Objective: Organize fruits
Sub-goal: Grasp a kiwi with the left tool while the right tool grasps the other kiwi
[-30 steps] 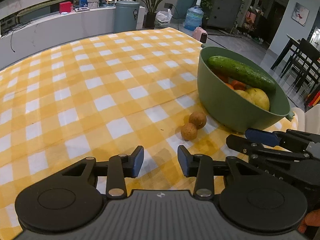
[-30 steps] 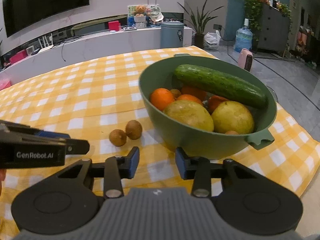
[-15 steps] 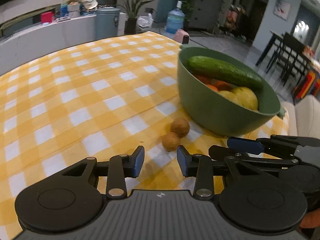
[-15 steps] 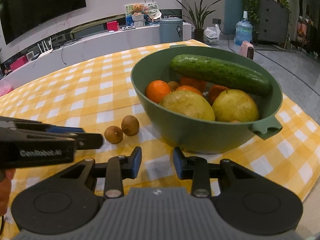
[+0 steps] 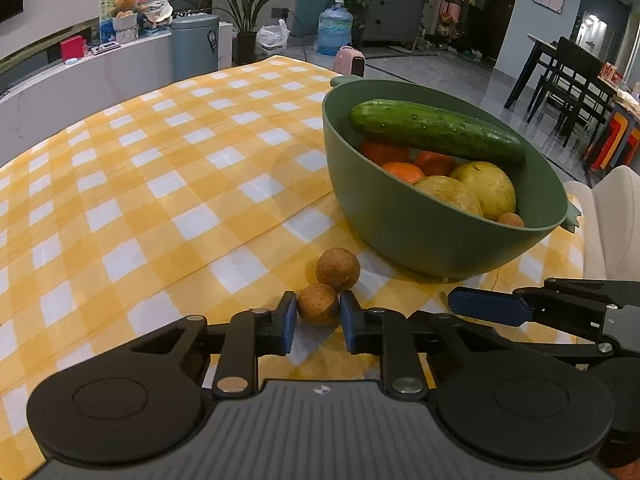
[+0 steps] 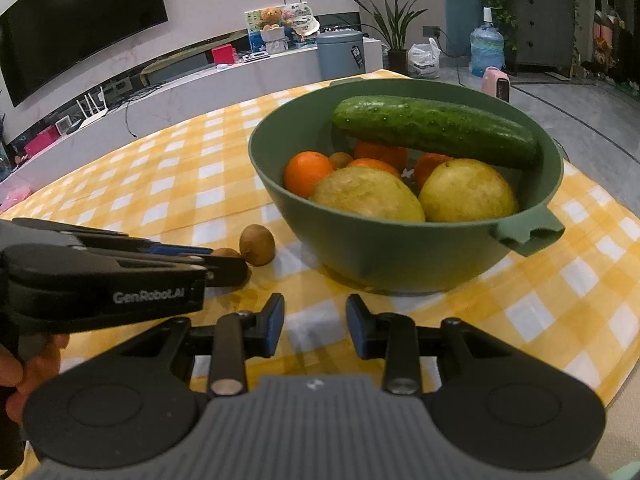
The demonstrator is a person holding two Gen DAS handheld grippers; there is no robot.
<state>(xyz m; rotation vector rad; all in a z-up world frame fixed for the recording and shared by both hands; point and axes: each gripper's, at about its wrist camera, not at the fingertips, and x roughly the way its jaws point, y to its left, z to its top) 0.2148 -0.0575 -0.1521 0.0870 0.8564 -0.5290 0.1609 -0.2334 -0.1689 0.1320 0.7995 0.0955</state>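
Two small brown round fruits lie on the yellow checked cloth beside a green bowl. The nearer brown fruit sits between the fingers of my left gripper, whose jaws stand open around it with small gaps. The farther brown fruit touches it and also shows in the right wrist view. The bowl holds a cucumber, oranges and two yellow-green fruits. My right gripper is open and empty above the cloth in front of the bowl.
The table's right edge runs just past the bowl handle. A beige chair stands to the right of the table. A white counter with a grey bin lies beyond the far edge.
My left gripper has moved forward to the brown fruits, and the nearer one now sits between its fingers. The right gripper has shifted slightly closer to the bowl.
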